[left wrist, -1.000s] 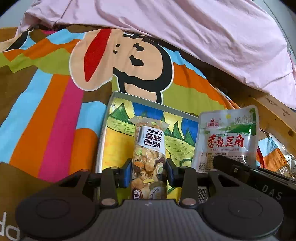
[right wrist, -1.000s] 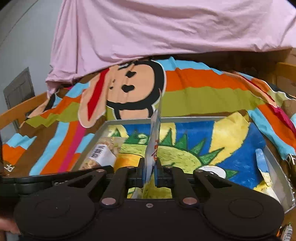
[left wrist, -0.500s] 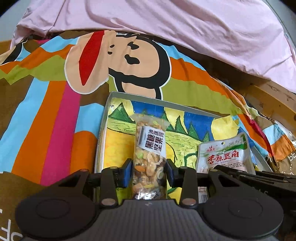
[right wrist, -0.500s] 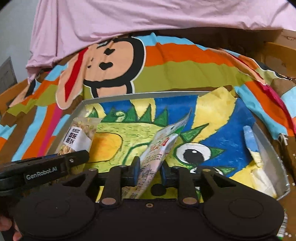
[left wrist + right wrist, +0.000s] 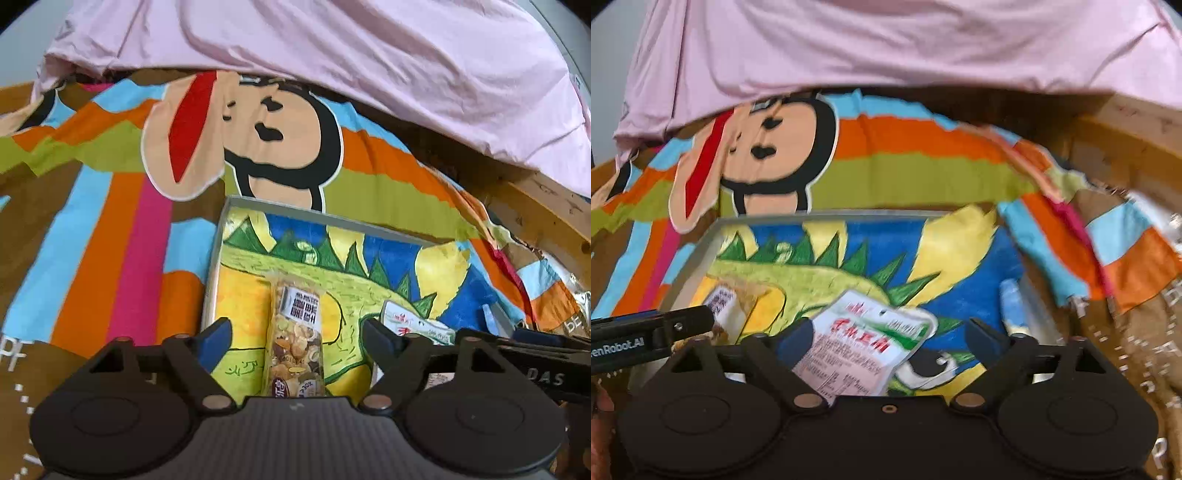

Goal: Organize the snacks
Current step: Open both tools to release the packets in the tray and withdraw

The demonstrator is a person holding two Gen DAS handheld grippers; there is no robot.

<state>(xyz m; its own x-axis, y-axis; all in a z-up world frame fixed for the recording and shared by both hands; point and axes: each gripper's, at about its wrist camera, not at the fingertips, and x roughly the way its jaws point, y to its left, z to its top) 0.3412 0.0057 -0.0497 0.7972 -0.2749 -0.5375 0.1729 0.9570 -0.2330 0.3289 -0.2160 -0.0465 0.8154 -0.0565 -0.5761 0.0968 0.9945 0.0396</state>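
Both snacks lie in the tray at lower centre: the nut bar between the left gripper's just-opened fingers, the white packet between the right gripper's just-opened fingers, with pink cloth above and the striped bedspread around, its wooden edge clearer in the left view.

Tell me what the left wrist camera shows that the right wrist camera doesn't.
Only the left wrist view shows the nut snack pack nearly whole, lying lengthwise between the open left hand-held gripper, whose jaws have just been opening. Only the right wrist view shows the white pouch face-on with its red lettering, lying loose between the open right hand-held gripper, whose jaws have also just been opening. Both show the dinosaur-painted tray, the striped cartoon blanket and the pink sheet.
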